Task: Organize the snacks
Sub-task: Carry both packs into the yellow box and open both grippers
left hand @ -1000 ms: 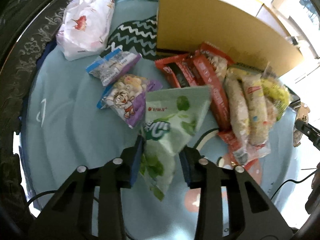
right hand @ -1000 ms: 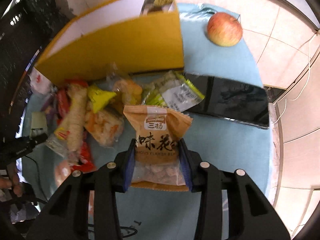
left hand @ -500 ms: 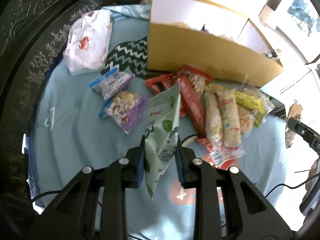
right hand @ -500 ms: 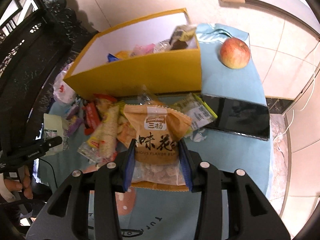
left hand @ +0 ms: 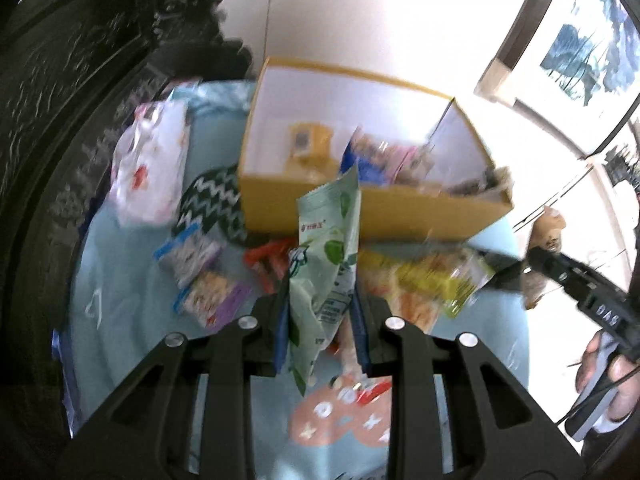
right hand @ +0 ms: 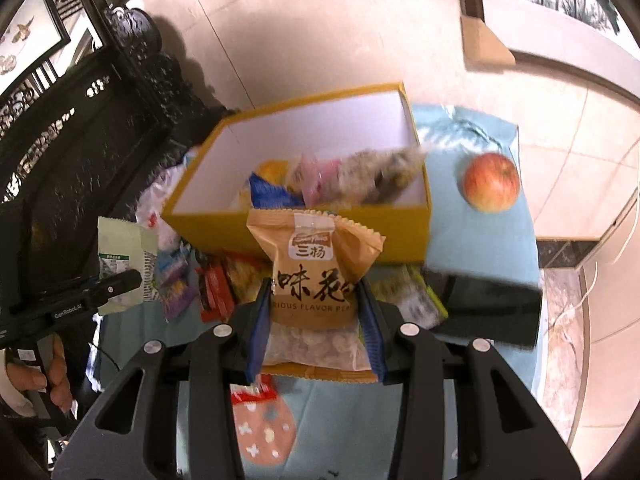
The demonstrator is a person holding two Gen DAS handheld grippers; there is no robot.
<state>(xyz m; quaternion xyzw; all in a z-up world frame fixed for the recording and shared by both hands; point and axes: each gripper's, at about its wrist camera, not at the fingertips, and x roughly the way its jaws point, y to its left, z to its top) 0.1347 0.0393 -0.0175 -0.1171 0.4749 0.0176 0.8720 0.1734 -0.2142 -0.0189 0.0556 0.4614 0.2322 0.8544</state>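
Inside yellow box [right hand: 304,236], several snack packets [right hand: 348,176] lie.

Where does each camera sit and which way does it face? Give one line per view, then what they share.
Left wrist: on the left gripper, looking down past its fingers, shut on the green packet, toward the yellow box; a hand holding the right gripper shows at right.
Right wrist: on the right gripper, shut on the brown packet, facing the box; apple at right.
Shared: box, loose snacks, blue cloth.
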